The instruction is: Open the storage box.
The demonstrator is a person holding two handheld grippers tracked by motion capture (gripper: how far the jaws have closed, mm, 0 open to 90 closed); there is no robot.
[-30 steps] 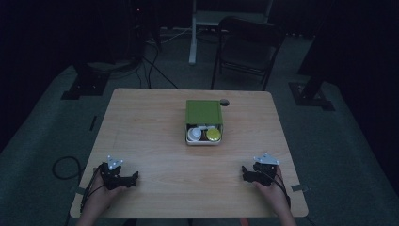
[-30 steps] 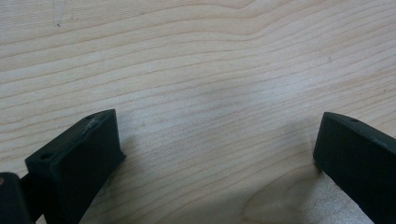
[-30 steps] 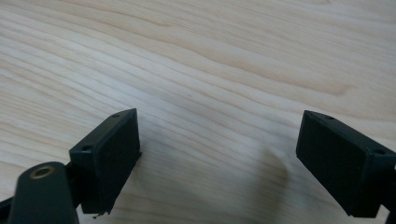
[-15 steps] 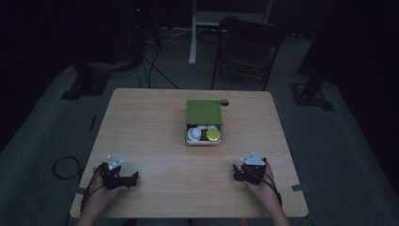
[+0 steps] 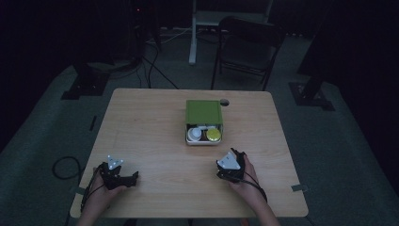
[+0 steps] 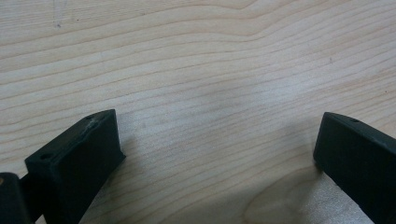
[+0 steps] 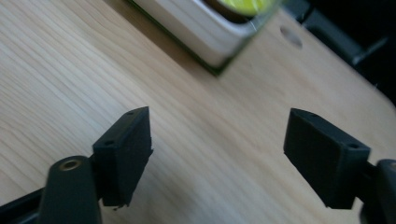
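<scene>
Pale wooden table (image 5: 155, 127) carries a green-lidded box (image 5: 203, 112), half open, probably light and rigid; grip its white front rim. Right gripper (image 5: 229, 165) nears it, jaws just narrowing yet spread on nothing; left gripper (image 5: 123, 178) rests spread.

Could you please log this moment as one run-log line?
left claw: open, empty | right claw: open, empty, closing, short of box | box: lid half open | table: wood

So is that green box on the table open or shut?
Partly open. The green lid covers the far part of the box, and the near end is uncovered, showing a white container and a yellow-lidded one.
</scene>
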